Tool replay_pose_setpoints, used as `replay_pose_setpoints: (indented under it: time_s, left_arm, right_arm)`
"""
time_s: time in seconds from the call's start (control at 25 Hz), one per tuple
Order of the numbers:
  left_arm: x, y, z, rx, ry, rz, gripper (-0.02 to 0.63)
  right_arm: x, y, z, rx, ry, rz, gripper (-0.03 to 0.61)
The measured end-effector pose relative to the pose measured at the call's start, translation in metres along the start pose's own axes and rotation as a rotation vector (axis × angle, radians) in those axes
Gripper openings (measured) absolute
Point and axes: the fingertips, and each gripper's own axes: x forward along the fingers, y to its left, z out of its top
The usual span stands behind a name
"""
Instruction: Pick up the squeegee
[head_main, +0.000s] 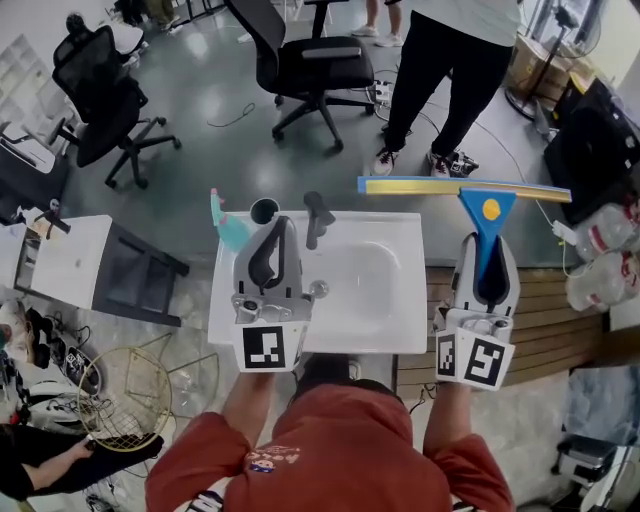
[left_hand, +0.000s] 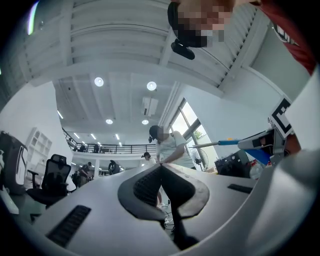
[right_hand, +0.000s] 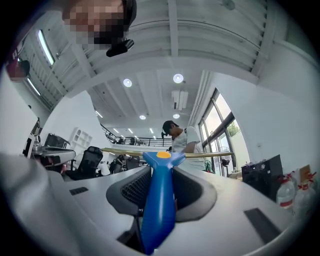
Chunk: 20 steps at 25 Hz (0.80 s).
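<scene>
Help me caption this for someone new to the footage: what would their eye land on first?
The squeegee, blue-handled with a long yellow blade, stands out, clamped in the right tongs just right of the white sink. The left tongs hang shut and empty over the sink's left side.

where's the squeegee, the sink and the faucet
squeegee (head_main: 487, 235), head view, blue handle
sink (head_main: 408, 320), head view, right rim
faucet (head_main: 316, 220), head view, dark body
</scene>
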Motion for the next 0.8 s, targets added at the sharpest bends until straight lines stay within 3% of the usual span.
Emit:
replay_pose_setpoints:
  time_s: [0.16,0.8]
  left_arm:
    - [0.000,0.004,-0.008,-0.007,0.019,0.003,0.015]
    - [0.009,0.009,-0.025,-0.016,0.043,0.017,0.015]
  right_arm:
    - [0.003,0.003,-0.006,-0.041,0.020,-0.009,0.143]
    - [0.024,0.008,-0.032,-0.020,0.065,0.017,0.144]
